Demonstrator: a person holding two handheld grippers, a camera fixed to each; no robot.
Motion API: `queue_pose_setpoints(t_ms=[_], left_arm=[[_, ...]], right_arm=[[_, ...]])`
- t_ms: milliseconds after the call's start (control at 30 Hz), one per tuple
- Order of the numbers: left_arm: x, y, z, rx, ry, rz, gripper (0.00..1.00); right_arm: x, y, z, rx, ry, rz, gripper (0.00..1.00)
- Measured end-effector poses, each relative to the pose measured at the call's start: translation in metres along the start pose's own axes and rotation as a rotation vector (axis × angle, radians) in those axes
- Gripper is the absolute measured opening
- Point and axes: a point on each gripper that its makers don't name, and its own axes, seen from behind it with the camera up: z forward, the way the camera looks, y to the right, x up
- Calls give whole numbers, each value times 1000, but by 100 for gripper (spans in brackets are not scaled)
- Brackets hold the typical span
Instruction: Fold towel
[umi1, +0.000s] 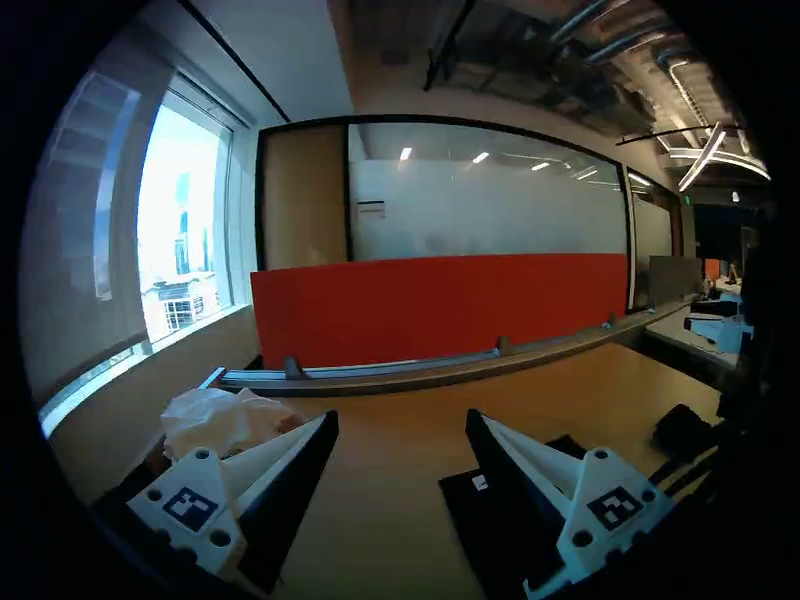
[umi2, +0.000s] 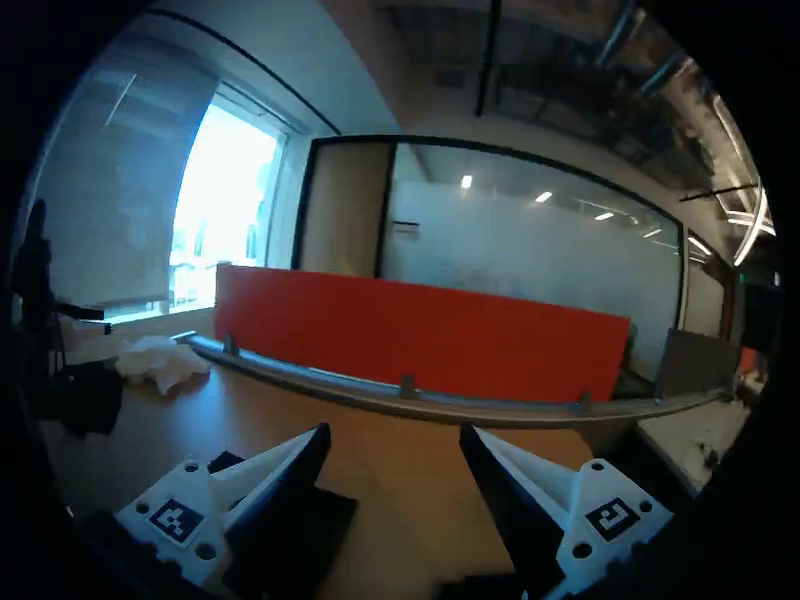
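White towel (umi1: 215, 418), red divider (umi1: 440, 305)

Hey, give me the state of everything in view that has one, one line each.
Left gripper: open, holding nothing.
Right gripper: open, holding nothing.
Dark cloth: lying flat on the desk, not gripped.
White cloth: crumpled in a heap near the window.
Ceiling lights: on.

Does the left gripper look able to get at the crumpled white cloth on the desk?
Probably yes. The left gripper is open, and the crumpled white cloth lies on the desk close beside one finger, nothing between them; it would need to swing that way.
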Motion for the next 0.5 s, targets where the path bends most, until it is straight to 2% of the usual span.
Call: queue_pose_setpoints(t_ms=[300, 500], left_arm=[[-9, 21, 3, -115, -87, 32, 94], [-25, 28, 6, -145, -130, 55, 94]], right_arm=[[3, -26, 3, 152, -73, -57, 100], [-5, -32, 5, 194, -108, -65, 100]])
